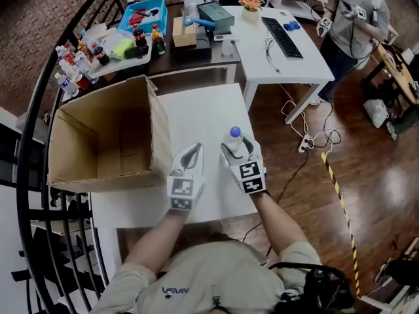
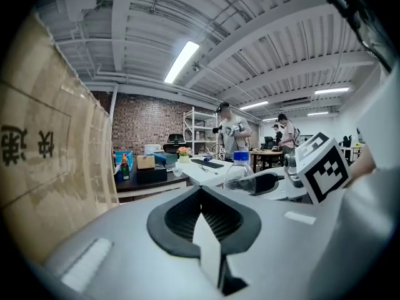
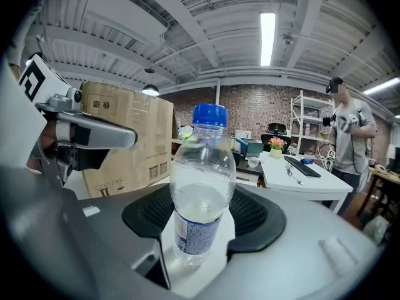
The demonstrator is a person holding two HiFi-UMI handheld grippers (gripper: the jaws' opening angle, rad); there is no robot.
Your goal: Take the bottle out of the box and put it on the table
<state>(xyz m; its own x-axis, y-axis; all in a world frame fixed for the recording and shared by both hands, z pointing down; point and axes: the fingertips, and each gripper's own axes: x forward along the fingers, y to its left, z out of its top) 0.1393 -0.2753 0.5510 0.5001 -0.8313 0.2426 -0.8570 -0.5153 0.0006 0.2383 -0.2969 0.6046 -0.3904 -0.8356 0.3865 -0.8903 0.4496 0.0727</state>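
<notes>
The right gripper (image 1: 237, 152) clamps the bottle (image 1: 235, 136), already out of the box (image 1: 98, 156); lowering it onto the table (image 1: 203, 110) remains. The left gripper (image 1: 191, 153) is closed and empty.

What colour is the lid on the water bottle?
Blue: the round cap on the clear plastic bottle shows best in the right gripper view.

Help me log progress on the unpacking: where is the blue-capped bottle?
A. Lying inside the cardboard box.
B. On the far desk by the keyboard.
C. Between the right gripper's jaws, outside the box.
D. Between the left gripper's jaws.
C: the bottle stands upright between the jaws of the right gripper, over the white table, beside the cardboard box.
</notes>
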